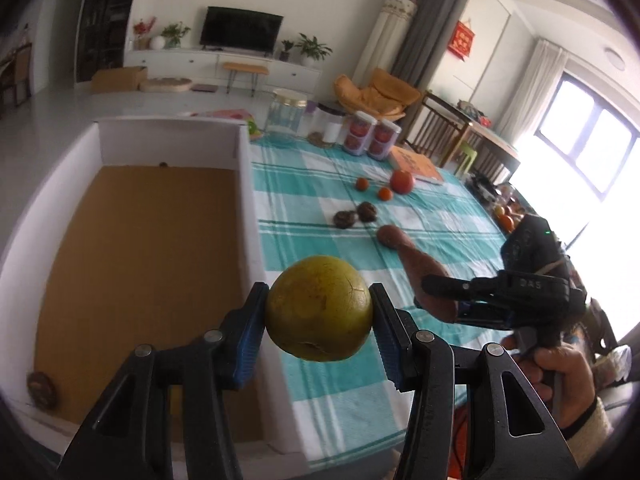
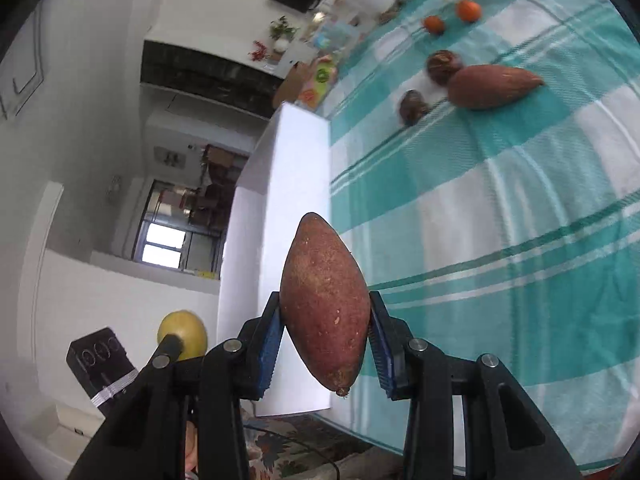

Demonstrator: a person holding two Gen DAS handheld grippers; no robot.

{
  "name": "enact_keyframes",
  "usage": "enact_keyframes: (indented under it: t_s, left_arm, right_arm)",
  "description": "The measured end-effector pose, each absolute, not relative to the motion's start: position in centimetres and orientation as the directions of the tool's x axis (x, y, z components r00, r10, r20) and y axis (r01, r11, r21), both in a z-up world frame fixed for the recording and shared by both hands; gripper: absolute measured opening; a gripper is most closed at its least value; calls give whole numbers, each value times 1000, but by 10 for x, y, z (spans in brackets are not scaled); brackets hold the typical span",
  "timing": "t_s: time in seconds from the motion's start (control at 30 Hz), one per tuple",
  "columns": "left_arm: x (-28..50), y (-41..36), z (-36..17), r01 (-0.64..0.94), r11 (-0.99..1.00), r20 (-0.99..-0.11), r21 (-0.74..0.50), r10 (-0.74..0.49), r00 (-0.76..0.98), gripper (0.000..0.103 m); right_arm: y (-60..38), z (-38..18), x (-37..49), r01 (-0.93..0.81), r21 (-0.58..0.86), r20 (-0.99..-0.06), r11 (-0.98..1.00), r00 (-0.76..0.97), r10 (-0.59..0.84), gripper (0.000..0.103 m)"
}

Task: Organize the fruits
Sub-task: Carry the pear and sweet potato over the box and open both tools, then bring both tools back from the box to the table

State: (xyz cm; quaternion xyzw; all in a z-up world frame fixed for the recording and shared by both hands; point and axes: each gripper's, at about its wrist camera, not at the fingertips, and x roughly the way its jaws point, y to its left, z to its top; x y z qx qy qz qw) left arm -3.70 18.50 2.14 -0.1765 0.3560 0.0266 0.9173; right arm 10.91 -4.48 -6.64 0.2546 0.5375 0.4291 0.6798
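Left gripper (image 1: 319, 318): clamped on a yellow-green citrus fruit (image 1: 319, 308), blue pads pressing its two sides at the widest part, so the round fruit can't roll out.

Citrus position: up in the air, right over the box's right wall, half over the box and half over the cloth. My read: it's on its way in.

Box (image 1: 248, 184): white walls, brown cardboard floor, mostly bare; one dark round item (image 1: 41, 388) sits in the near left corner.

Right gripper (image 2: 325, 334): squeezed around a reddish-brown sweet potato (image 2: 324, 308), held across its thick middle with the pointed ends free above and below. That looks like the steadiest place to pinch a tapered shape.

Sweet potato position: lifted off the table, near the box's outer wall, beside the citrus-carrying hand.

Still on the checked tablecloth (image 1: 344, 184): a second sweet potato (image 2: 494, 86), two dark wrinkled fruits (image 1: 356, 216), two small oranges (image 1: 374, 189), one larger red-orange fruit (image 1: 401, 181).

Progress: early, I'd say, with most produce still lying out.
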Motion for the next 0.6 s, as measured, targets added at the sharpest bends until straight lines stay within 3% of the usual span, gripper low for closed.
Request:
enact_keyframes:
  t_s: [0.2, 0.43, 0.5, 0.57, 0.6]
  left_arm:
    - [-62, 268, -12, -455, 871, -729, -184, 189, 658, 52]
    - [-85, 307, -49, -611, 782, -786, -122, 299, 541, 53]
    - [-86, 306, -49, -621, 776, -777, -112, 321, 541, 57]
    - [-82, 301, -42, -620, 778, -756, -95, 349, 554, 78]
    - [-81, 299, -37, -621, 779, -740, -88, 366, 564, 83]
  right_arm:
    - [116, -43, 55, -542, 734, -558, 410, -137, 818, 41]
    - [201, -71, 23, -694, 546, -716, 470, -95, 692, 41]
    - [204, -69, 18, -729, 472, -742, 496, -24, 670, 43]
    - [198, -62, 20, -740, 453, -726, 497, 18, 688, 46]
    - [191, -57, 21, -739, 449, -715, 502, 40, 698, 50]
